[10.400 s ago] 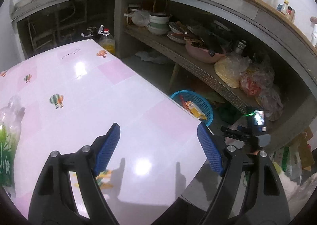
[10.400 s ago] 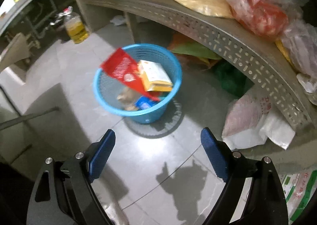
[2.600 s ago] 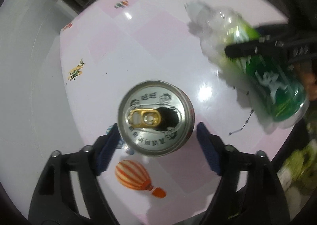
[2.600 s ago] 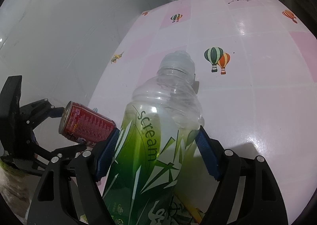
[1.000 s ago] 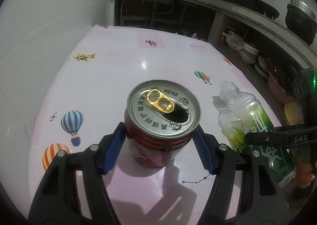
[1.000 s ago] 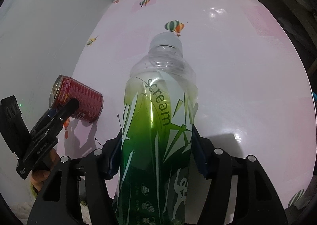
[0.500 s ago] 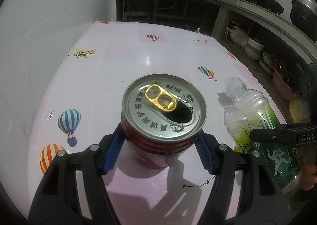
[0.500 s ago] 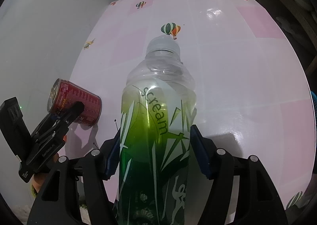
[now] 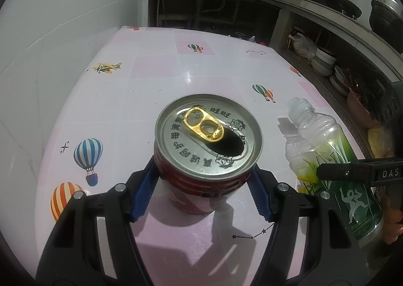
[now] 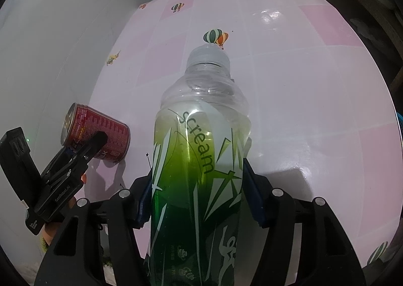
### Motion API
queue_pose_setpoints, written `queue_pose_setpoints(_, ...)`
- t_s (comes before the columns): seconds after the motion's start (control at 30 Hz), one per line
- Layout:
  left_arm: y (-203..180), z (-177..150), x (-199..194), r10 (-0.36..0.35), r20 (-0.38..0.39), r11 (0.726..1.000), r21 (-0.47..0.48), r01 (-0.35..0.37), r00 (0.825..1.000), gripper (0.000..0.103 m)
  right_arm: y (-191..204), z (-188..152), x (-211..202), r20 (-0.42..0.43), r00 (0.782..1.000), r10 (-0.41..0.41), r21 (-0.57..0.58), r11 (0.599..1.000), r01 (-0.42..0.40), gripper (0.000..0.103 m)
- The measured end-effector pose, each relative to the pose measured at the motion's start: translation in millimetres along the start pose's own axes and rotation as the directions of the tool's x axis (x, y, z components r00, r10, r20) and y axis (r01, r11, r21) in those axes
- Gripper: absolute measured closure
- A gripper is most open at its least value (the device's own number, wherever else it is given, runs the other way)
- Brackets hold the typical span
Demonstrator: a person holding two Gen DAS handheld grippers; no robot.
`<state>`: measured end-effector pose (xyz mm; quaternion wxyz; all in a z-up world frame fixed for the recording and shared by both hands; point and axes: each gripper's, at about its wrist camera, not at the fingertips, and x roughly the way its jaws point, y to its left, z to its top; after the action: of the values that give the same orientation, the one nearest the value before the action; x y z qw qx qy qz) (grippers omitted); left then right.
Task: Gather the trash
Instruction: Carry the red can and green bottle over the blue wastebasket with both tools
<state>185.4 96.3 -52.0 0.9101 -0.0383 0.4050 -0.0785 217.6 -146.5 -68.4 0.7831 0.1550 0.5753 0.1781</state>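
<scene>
My left gripper [image 9: 201, 190] is shut on a red drink can [image 9: 204, 180] with a silver top and gold pull tab, held just above the pink table [image 9: 156, 79]. My right gripper [image 10: 199, 200] is shut on a clear plastic bottle [image 10: 201, 160] with a green "scream" label. The bottle also shows at the right of the left wrist view [image 9: 325, 155]. The can and the left gripper also show at the left of the right wrist view [image 10: 100, 135].
The table has a pink and white check cover with balloon prints. A white tiled wall [image 9: 50, 34] stands to the left. Kitchen shelves with bowls and pots [image 9: 327, 62] run along the back right.
Both grippers have risen a little with the can and bottle in them. The can looks closer and larger in the left wrist view.
</scene>
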Motion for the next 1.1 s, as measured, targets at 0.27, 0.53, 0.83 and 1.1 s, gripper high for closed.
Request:
queue_pose_setpoints(0.27, 2.3, 0.0, -1.0, 0.000, -0.004, 1.000, -0.010, 0.000, 1.000, 0.039, -4.5, -2.5, -9.2, 0.012, 1.000, 0.013, 0.002, 1.000, -0.013, 0.043)
queue_pose_setpoints(0.53, 2.3, 3.1, -15.7, -0.007, 0.018, 1.000, -0.014, 0.007, 1.000, 0.040, -7.9, -7.2, -25.8, 0.040, 0.998, 0.056, 0.019, 0.998, -0.057, 0.043)
queue_pose_setpoints(0.83, -49.4, 24.4, -42.2, -0.085, 0.060, 0.992, 0.100, 0.079, 0.995, 0.040, -38.9, -39.9, -84.6, 0.181, 0.978, 0.103, 0.082, 0.989, -0.119, 0.043)
queue_pose_setpoints(1.1, -159.6, 55.8, -36.4, -0.333, -0.018, 0.919, 0.219, 0.329, 0.943, 0.039, -135.1, -100.7, -182.4, 0.370, 0.924, -0.099, 0.285, 0.958, -0.011, 0.043)
